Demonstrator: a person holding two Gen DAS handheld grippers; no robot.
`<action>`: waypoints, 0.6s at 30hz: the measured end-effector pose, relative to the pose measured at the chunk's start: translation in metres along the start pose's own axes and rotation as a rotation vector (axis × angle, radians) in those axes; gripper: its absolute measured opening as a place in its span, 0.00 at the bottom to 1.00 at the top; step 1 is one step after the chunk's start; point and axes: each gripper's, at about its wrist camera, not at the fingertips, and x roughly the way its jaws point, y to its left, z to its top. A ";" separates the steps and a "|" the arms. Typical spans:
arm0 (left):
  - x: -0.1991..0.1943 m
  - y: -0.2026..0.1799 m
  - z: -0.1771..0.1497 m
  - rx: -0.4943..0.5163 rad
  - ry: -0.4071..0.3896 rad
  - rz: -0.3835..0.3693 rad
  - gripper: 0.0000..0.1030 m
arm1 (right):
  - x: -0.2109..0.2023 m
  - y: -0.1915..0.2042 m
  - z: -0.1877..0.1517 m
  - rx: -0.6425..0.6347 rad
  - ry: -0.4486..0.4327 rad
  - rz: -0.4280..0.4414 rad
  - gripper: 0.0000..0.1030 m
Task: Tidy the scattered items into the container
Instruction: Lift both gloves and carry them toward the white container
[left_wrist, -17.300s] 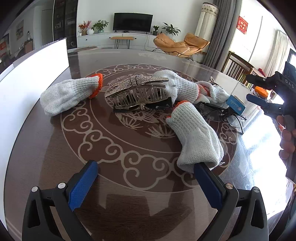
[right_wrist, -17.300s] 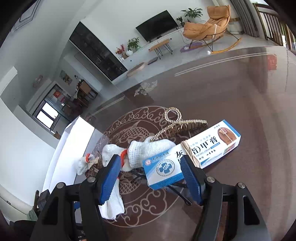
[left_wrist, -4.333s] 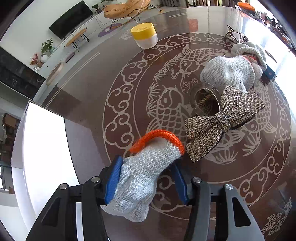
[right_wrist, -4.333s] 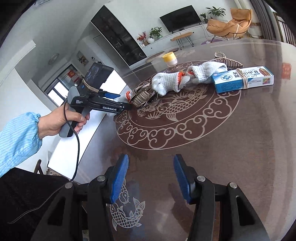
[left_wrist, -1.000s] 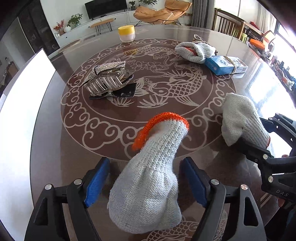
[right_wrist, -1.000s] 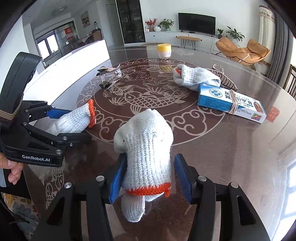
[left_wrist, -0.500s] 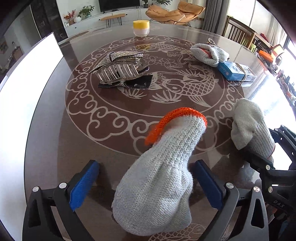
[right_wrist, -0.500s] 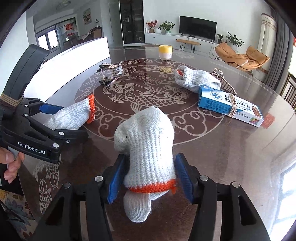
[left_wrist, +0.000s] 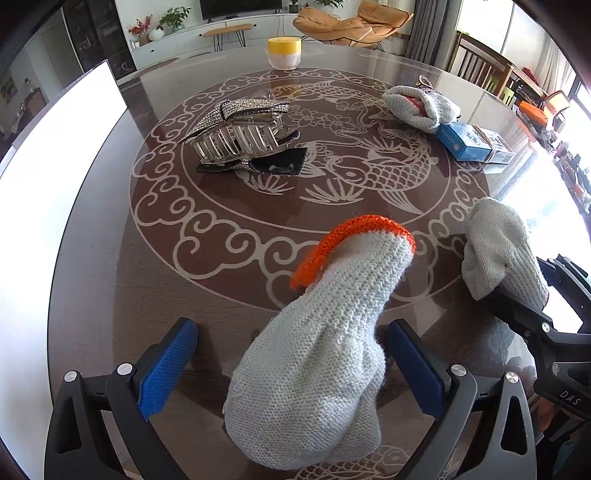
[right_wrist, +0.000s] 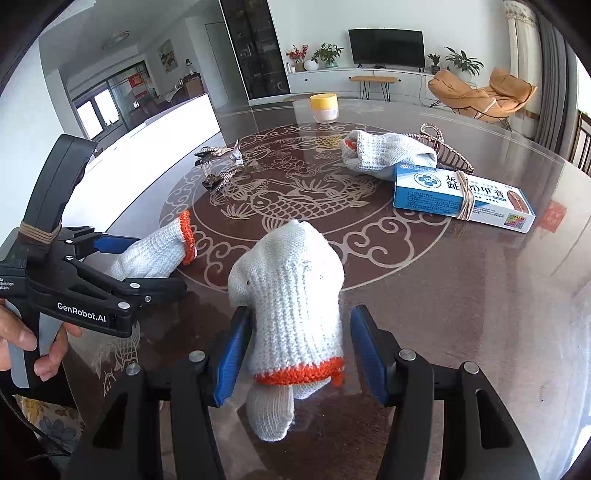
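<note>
A grey knit glove with an orange cuff (left_wrist: 325, 332) lies on the dark patterned table (left_wrist: 110, 295) near its front edge. My left gripper (left_wrist: 290, 325) stands wide open around it, and the blue pads (left_wrist: 166, 365) do not press on it. A white knit glove with an orange cuff (right_wrist: 291, 288) stands up between the fingers of my right gripper (right_wrist: 300, 312), which is shut on it; one glove finger dangles below the cuff. In the left wrist view that white glove (left_wrist: 498, 251) is at the right, beside the grey one.
A long white container (left_wrist: 55, 184) runs along the table's left side. On the table are a rhinestone hair claw (left_wrist: 240, 133), a third glove (left_wrist: 421, 107), a blue box (left_wrist: 472, 144) and a yellow-lidded jar (left_wrist: 284, 53). A hand (right_wrist: 22, 339) holds the left gripper.
My left jaws have opened wide off the grey glove, which now lies loose between them. The right gripper and its white glove have stayed put.
</note>
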 end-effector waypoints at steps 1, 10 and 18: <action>0.000 0.000 0.000 0.001 -0.003 0.000 1.00 | 0.001 0.002 0.000 -0.005 0.001 -0.007 0.55; 0.002 0.000 0.002 0.012 -0.006 -0.005 1.00 | 0.005 0.015 -0.001 -0.076 0.018 -0.084 0.55; -0.013 0.006 0.001 0.037 -0.035 -0.035 0.31 | -0.001 0.006 0.000 -0.044 0.017 -0.047 0.32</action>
